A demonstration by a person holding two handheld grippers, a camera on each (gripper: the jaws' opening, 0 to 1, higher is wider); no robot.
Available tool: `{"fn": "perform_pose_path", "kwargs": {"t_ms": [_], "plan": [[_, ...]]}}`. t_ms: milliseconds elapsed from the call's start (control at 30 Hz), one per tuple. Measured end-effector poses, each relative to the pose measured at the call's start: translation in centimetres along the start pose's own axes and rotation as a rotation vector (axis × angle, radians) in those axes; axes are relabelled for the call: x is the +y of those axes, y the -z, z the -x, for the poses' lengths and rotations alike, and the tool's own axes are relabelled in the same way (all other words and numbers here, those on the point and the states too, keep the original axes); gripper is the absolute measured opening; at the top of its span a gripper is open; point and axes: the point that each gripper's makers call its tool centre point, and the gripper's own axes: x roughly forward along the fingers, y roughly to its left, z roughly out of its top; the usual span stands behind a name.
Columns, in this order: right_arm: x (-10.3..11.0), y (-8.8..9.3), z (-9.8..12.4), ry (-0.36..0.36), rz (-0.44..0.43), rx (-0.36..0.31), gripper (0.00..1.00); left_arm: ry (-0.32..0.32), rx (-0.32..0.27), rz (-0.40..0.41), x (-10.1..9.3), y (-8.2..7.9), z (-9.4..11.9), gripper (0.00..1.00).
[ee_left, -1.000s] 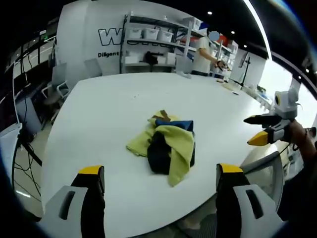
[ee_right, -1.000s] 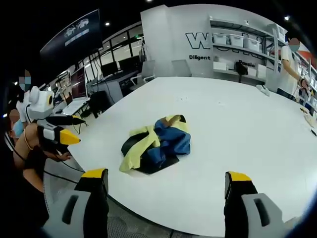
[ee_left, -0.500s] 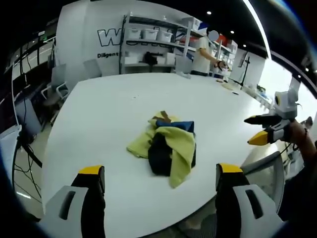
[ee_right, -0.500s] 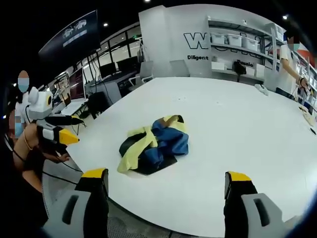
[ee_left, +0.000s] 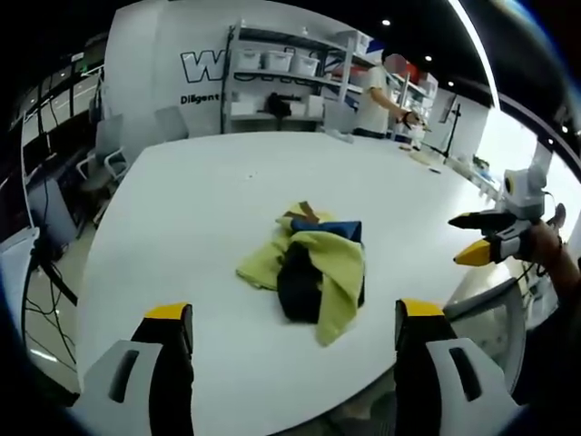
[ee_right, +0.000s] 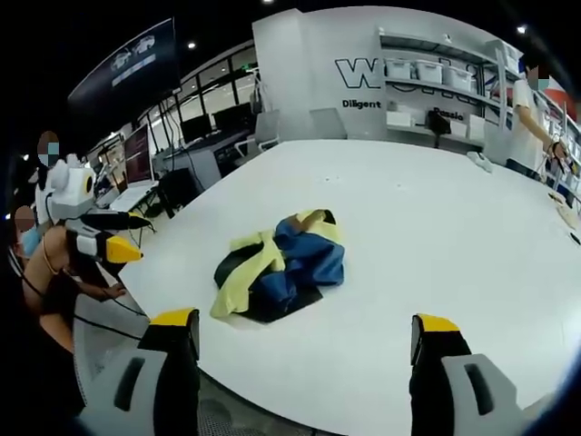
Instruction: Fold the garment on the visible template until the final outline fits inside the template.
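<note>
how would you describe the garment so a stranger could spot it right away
Look at the big white table in front of the shelving. Near its front edge lies the garment, a crumpled heap of yellow-green, blue and black cloth. It is the one colourful soft thing on the bare white top.

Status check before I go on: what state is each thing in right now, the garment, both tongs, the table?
garment: crumpled in a heap, unfolded, lying on the table, touched by neither tongs.
left tongs: open, empty, held short of the garment.
right tongs: open, empty, also short of the garment.
table: white; no template outline can be made out on it.
person by the shelves: standing, away from the table's near side.
</note>
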Motion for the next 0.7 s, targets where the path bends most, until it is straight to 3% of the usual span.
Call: {"fn": "perform_pose_path", "kwargs": {"t_ms": [700], "plan": [[-0.8,-0.7,-3.6,-0.028,0.001,0.031,0.9,0.011,0.02,0.014,1.6,-0.9,-3.1,0.85]]}}
